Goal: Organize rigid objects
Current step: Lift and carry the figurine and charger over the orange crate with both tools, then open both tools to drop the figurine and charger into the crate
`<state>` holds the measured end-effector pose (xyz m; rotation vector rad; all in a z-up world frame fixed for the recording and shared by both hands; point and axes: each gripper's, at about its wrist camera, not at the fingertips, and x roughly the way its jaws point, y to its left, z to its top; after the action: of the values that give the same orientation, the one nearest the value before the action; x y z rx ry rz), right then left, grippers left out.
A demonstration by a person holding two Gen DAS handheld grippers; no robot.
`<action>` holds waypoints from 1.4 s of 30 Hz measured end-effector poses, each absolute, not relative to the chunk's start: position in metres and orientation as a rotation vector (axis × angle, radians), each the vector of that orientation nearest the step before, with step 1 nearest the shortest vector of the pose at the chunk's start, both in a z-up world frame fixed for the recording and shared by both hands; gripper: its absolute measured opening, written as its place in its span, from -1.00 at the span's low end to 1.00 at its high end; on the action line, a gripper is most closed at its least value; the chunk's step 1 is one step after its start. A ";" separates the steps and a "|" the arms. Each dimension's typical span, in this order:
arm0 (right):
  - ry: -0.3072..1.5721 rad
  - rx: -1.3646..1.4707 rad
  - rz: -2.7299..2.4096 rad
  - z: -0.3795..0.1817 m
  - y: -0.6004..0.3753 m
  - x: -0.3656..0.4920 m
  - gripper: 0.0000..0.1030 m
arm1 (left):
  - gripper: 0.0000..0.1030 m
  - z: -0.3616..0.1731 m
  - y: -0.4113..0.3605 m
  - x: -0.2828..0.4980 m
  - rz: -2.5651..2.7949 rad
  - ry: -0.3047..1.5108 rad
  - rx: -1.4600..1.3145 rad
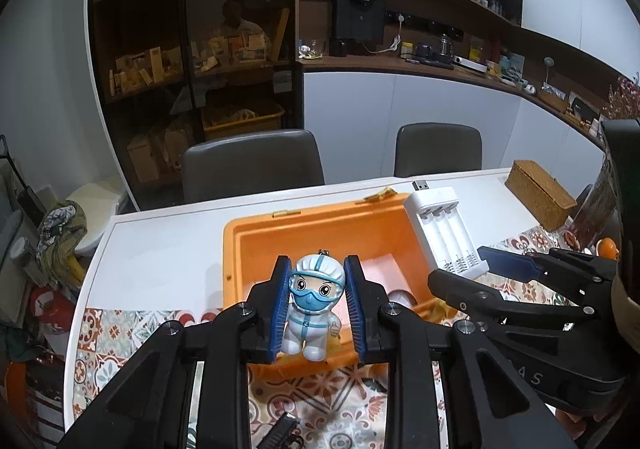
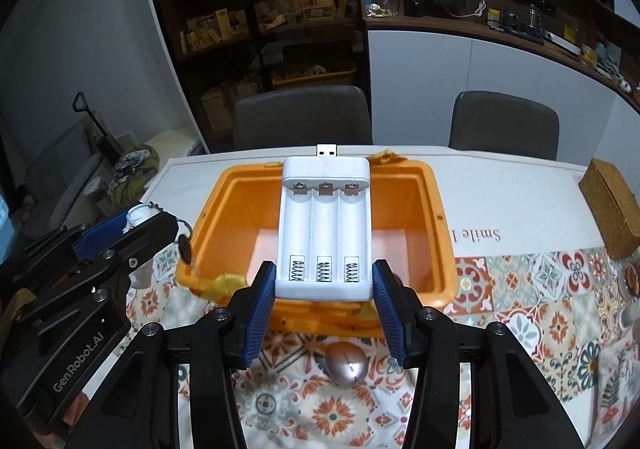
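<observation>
Left hand-held gripper [image 1: 318,307] is clamped on the little masked figurine [image 1: 314,307], right hand-held gripper [image 2: 323,303] grips the white battery charger [image 2: 325,225], both hovering over the open orange box [image 2: 434,209] on the table [image 1: 160,249]

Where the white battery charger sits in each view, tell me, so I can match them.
Left wrist: battery charger right of centre, held by the right gripper.
Right wrist: battery charger centre, between the blue fingers, USB plug pointing away.
Shared landmark: orange box beneath it.
</observation>
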<state>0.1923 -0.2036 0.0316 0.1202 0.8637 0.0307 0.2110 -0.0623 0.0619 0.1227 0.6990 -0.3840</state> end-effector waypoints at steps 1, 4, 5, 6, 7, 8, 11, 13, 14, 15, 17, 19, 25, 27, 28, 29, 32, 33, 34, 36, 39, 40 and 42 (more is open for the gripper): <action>0.864 0.120 0.025 0.034 -0.204 0.196 -0.06 | -0.47 0.063 -0.063 0.214 -0.383 0.697 0.124; 0.876 0.111 0.020 0.037 -0.204 0.207 -0.06 | -0.47 0.065 -0.063 0.222 -0.382 0.700 0.124; 0.883 0.111 0.018 0.038 -0.204 0.211 -0.06 | -0.47 0.066 -0.063 0.226 -0.384 0.704 0.123; 0.891 0.110 0.022 0.038 -0.204 0.215 -0.06 | -0.47 0.065 -0.064 0.230 -0.383 0.711 0.125; 0.900 0.114 0.020 0.038 -0.205 0.219 -0.06 | -0.47 0.065 -0.065 0.232 -0.382 0.714 0.126; 0.906 0.113 0.019 0.038 -0.205 0.221 -0.06 | -0.47 0.064 -0.066 0.237 -0.382 0.720 0.130; 0.933 0.111 0.021 0.035 -0.205 0.232 -0.06 | -0.47 0.063 -0.069 0.247 -0.375 0.732 0.141; 0.954 0.116 0.026 0.031 -0.205 0.238 -0.06 | -0.47 0.060 -0.071 0.255 -0.373 0.744 0.144; 0.963 0.119 0.024 0.030 -0.206 0.240 -0.06 | -0.47 0.059 -0.071 0.257 -0.375 0.750 0.146; 0.971 0.118 0.026 0.028 -0.206 0.243 -0.06 | -0.47 0.057 -0.072 0.260 -0.374 0.759 0.149; 0.993 0.122 0.026 0.023 -0.206 0.250 -0.06 | -0.47 0.052 -0.074 0.267 -0.375 0.776 0.157; 1.012 0.119 0.027 0.017 -0.207 0.255 -0.06 | -0.47 0.044 -0.076 0.273 -0.375 0.799 0.161; 1.065 0.104 0.008 -0.002 -0.205 0.270 -0.06 | -0.47 0.020 -0.077 0.287 -0.369 0.876 0.158; 1.084 0.100 0.001 -0.009 -0.206 0.273 -0.06 | -0.47 0.010 -0.079 0.292 -0.372 0.910 0.160; 1.096 0.097 -0.003 -0.013 -0.206 0.275 -0.06 | -0.47 0.007 -0.080 0.293 -0.373 0.920 0.165; 1.102 0.096 -0.006 -0.015 -0.207 0.276 -0.06 | -0.47 0.001 -0.082 0.295 -0.374 0.938 0.172; 1.113 0.090 -0.016 -0.021 -0.208 0.278 -0.06 | -0.47 -0.008 -0.083 0.300 -0.372 0.970 0.166; 1.117 0.090 -0.015 -0.023 -0.208 0.278 -0.06 | -0.47 -0.011 -0.083 0.302 -0.375 0.979 0.160; 1.122 0.091 -0.019 -0.025 -0.209 0.279 -0.06 | -0.47 -0.013 -0.083 0.303 -0.374 0.986 0.157; 1.126 0.088 -0.020 -0.027 -0.209 0.280 -0.06 | -0.47 -0.018 -0.085 0.306 -0.371 1.002 0.164; 1.132 0.083 -0.024 -0.030 -0.209 0.281 -0.06 | -0.45 -0.022 -0.086 0.306 -0.359 1.005 0.172; 1.135 0.082 -0.027 -0.030 -0.208 0.283 -0.06 | -0.44 -0.022 -0.085 0.307 -0.354 1.011 0.170; 1.140 0.087 -0.028 -0.033 -0.209 0.284 -0.06 | -0.36 -0.024 -0.085 0.308 -0.352 1.018 0.168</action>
<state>0.2840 -0.2085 -0.0326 0.0866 1.1399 -0.0278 0.3077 -0.0847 -0.0236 0.1676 1.0181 -0.3516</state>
